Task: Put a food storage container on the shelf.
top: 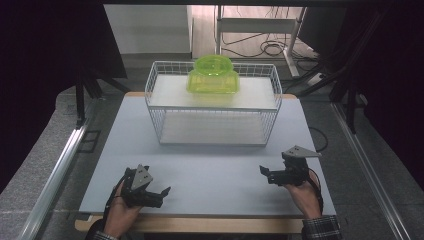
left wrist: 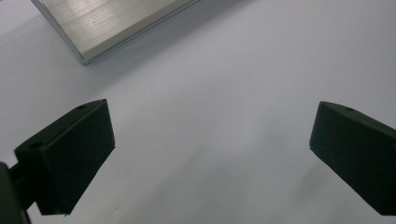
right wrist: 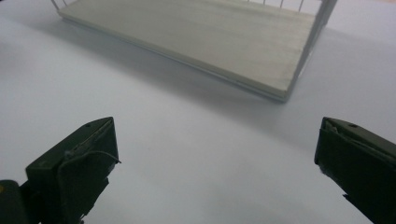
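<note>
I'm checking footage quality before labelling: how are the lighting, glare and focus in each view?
High view: dim, dark surround, the translucent lime-green plastic container on the white wire rack glows brightly. Left gripper view: soft glare on the pale wooden board, black jaws blurred. Right gripper view: even light, a soft shadow beside the board.
</note>
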The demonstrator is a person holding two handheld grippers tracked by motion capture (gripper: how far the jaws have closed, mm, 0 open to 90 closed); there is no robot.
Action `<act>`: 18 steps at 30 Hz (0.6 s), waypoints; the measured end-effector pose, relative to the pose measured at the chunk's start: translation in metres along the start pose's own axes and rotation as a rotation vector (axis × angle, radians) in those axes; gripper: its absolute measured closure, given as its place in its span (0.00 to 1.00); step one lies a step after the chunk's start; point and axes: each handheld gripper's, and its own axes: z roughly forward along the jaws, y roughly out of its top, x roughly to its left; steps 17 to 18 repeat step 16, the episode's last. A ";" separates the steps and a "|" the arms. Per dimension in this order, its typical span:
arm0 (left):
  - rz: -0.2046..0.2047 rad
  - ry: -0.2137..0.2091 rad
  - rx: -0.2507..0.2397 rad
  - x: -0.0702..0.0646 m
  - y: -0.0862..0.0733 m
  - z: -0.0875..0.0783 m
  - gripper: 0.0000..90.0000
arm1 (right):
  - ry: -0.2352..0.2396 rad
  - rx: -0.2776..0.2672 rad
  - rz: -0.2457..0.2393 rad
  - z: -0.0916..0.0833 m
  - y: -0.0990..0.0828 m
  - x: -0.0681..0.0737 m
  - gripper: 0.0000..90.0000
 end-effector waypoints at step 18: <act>-0.014 0.000 0.002 0.001 0.000 0.000 0.00 | -0.042 0.065 0.019 0.003 -0.021 -0.010 0.00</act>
